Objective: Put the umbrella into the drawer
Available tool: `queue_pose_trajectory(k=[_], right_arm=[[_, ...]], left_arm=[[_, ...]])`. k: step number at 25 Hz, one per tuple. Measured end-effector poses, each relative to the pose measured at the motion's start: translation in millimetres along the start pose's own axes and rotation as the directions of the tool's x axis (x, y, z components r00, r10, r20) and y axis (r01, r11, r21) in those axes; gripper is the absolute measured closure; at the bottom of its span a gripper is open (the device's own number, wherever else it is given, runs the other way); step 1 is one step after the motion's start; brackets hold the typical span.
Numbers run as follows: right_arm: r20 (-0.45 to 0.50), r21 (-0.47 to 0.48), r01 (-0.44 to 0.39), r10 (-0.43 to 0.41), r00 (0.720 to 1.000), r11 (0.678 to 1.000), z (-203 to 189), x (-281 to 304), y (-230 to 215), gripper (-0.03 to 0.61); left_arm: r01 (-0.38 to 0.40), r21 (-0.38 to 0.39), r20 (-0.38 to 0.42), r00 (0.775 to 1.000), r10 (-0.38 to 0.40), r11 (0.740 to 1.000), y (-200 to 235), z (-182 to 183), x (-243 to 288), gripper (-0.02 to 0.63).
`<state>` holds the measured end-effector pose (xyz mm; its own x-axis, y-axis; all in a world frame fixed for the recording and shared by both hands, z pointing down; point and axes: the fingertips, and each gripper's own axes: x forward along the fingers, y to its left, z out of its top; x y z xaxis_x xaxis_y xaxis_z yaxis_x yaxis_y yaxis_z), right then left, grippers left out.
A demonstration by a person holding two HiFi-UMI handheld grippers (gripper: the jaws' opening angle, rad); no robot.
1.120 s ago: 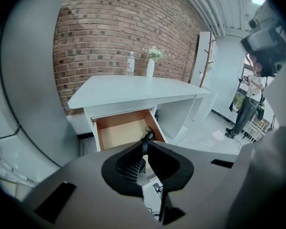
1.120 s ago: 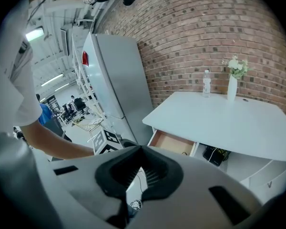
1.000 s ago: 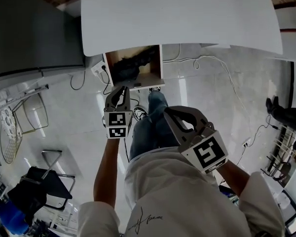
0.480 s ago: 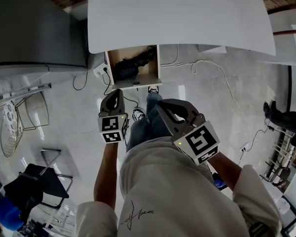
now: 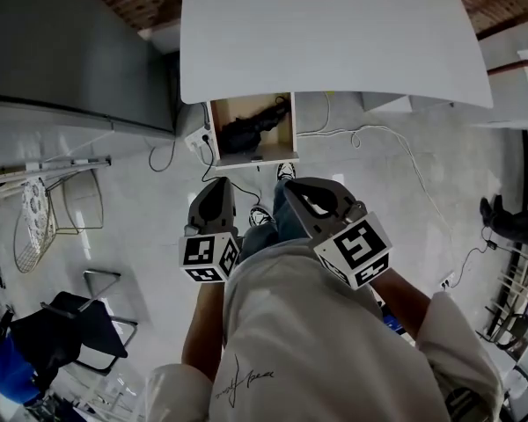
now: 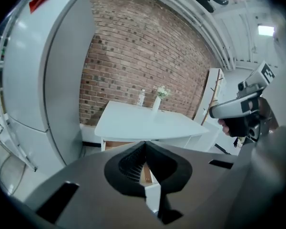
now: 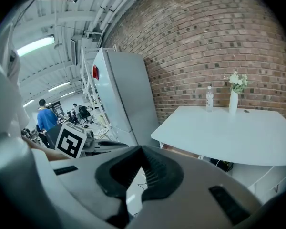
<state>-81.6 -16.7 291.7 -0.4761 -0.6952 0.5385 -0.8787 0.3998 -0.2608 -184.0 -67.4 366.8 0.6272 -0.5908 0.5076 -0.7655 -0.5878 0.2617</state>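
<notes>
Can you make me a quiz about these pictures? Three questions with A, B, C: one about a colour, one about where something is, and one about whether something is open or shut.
1. What colour is the table?
A white
B red
C green

2. Where is the black umbrella?
A on top of the table
B in the drawer under the table
C nowhere in sight

3. How do the left gripper jaws stand?
A wide apart
B shut on the umbrella
C shut, with nothing between them

Answers:
1 A: the table top looks plain white in every view.
2 B: the head view shows the dark umbrella lying in the pulled-out wooden drawer.
3 C: the left gripper view shows the pads together and nothing held.
</notes>
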Motion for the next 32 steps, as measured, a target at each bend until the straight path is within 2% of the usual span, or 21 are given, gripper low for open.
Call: queue_pose_trajectory(k=[16,32], right_arm=[[0.078,-0.040,0.010,-0.007,0.997,0.999,10.7,-21.2,27.5,0.563],[0.094,-0.072,0.037,-0.031,0.995,0.997,5.3,-35.0,54.8,0.563]], left_arm=[[-0.020,0.017,0.072,0.997,0.019,1.000,-12.2,20.9,-68.9,0.595],[-0.039,0.031,0.107,0.994,0.035,0.999,-16.3,21.2,-119.5,0.595]])
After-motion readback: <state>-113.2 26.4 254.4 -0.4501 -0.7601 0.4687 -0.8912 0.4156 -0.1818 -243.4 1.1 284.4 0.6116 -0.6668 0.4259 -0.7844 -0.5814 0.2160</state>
